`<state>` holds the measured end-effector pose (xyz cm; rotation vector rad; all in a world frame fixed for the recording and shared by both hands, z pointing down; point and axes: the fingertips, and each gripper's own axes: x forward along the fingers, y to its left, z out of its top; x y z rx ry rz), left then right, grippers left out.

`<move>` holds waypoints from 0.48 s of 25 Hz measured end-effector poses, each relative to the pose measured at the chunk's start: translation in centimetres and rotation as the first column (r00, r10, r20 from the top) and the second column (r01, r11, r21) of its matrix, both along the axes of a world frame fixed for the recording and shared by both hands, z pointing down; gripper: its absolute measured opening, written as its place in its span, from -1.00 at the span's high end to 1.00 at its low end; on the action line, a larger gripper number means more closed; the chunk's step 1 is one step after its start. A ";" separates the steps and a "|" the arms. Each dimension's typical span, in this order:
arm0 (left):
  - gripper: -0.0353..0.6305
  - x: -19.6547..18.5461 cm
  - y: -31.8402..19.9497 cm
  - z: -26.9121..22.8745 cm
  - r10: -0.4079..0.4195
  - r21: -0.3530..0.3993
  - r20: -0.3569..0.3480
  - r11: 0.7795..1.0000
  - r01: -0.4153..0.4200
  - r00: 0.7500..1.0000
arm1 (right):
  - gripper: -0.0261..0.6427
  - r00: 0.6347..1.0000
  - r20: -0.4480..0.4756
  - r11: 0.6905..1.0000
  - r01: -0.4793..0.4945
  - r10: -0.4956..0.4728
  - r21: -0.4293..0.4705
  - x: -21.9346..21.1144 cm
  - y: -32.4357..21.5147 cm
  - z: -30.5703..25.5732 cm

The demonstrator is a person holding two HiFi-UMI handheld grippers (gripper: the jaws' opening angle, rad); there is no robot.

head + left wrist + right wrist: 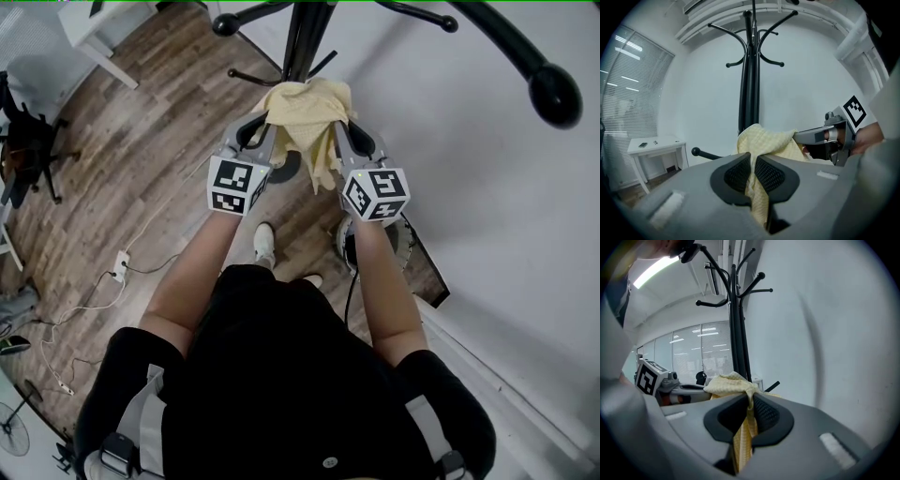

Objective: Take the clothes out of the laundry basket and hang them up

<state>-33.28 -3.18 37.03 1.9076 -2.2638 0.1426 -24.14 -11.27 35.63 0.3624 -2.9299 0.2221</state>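
A pale yellow cloth (309,122) is stretched between both grippers, held up in front of a black coat stand (305,37). My left gripper (267,131) is shut on the cloth's left side; in the left gripper view the cloth (761,145) runs down between the pads. My right gripper (342,136) is shut on its right side, and the cloth (733,383) bunches above the jaws there. The stand's pole (749,89) and curved hooks (761,276) rise just behind the cloth. No laundry basket is in view.
A large black hook knob (555,94) of the stand juts out at upper right. White wall (487,206) lies to the right. A white table (654,147) stands at left. Cables and a power strip (120,267) lie on the wood floor.
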 end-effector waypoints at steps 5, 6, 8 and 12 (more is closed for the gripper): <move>0.82 -0.1 -0.6 2.8 -0.005 -0.021 -0.024 1.000 0.004 1.000 | 0.83 0.999 -0.034 0.999 -0.003 0.002 -0.035 -0.5 -0.3 2.9; 0.82 0.1 -0.6 3.2 -0.002 -0.022 -0.028 1.000 0.001 1.000 | 0.83 0.999 -0.039 0.999 -0.003 0.001 -0.043 -0.6 -0.1 3.4; 0.81 0.5 -0.5 4.1 0.005 -0.013 -0.038 1.000 -0.005 0.999 | 0.82 0.999 -0.049 0.998 0.001 -0.003 -0.058 -0.6 0.4 4.4; 0.78 0.3 -0.8 5.4 0.011 0.009 -0.039 1.000 -0.011 0.999 | 0.81 0.997 -0.071 0.997 0.013 -0.018 -0.079 -1.6 0.9 6.0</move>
